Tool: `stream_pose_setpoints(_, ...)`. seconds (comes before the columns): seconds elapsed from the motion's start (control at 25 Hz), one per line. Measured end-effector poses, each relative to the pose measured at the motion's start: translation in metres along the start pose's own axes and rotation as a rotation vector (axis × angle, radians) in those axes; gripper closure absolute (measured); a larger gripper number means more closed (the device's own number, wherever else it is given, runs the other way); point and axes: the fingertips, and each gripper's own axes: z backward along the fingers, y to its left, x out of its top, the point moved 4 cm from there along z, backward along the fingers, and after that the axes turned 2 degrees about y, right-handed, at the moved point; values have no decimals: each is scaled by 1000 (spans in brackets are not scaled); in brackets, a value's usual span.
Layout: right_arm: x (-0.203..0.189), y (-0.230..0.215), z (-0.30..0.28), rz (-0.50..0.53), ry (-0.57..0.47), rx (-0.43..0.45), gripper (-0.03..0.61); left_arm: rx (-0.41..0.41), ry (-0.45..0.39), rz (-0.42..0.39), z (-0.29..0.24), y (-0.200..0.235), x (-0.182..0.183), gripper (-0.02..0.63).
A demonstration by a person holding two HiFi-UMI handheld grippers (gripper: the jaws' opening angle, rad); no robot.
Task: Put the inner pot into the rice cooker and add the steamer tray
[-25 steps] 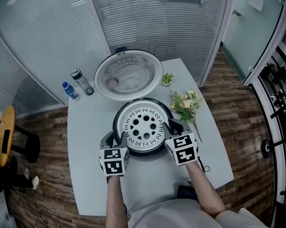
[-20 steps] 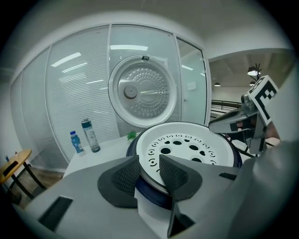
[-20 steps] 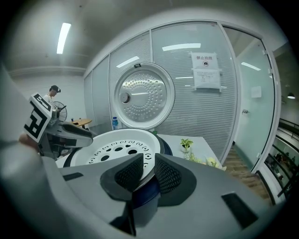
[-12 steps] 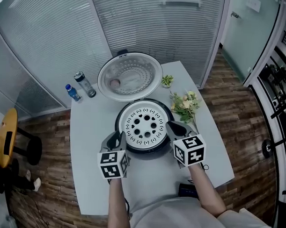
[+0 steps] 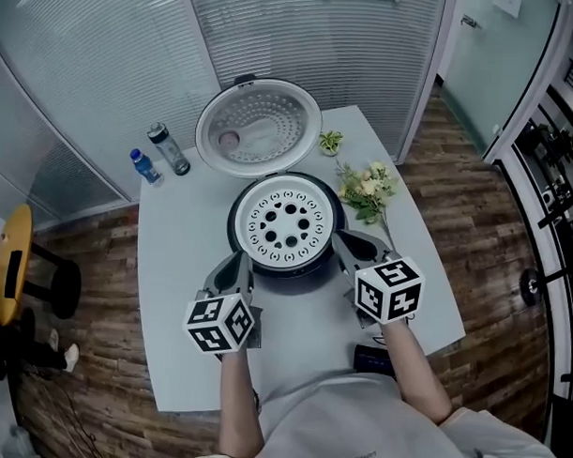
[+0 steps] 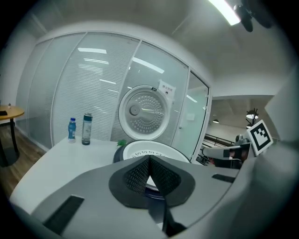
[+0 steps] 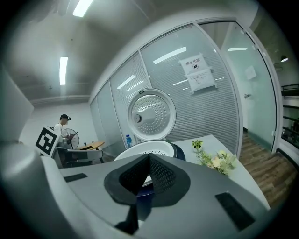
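The dark rice cooker [image 5: 325,245] stands in the middle of the white table with its round lid [image 5: 259,127] swung open behind it. The white perforated steamer tray [image 5: 286,223] sits in the top of the cooker; the inner pot under it is hidden. My left gripper [image 5: 234,267] is at the cooker's near left, apart from it, and my right gripper [image 5: 347,243] is at its near right, also apart. Both have just been closing and are now shut with nothing between the pads. The left gripper view shows the tray [image 6: 154,150] beyond touching pads, as does the right gripper view [image 7: 148,151].
Two bottles [image 5: 156,156] stand at the table's far left. A small green plant [image 5: 330,141] and a bunch of flowers [image 5: 368,191] lie right of the cooker. A dark device [image 5: 373,358] lies at the near table edge. A stool [image 5: 13,270] stands on the wood floor at left.
Both grippers have drawn back from the cooker's sides toward me, rising a little, and their jaws have closed empty. The steamer tray stays in the cooker.
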Motion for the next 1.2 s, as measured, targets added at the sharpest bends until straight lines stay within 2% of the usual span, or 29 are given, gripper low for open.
stream_pose_setpoints(0.24, -2, 5, 7, 5, 3, 13, 561, 5, -12, -16, 10, -4, 0, 603)
stream_pose_setpoints(1.2, -3, 2, 7, 12, 36, 43, 561, -43, -20, 21, 5, -12, 3, 603)
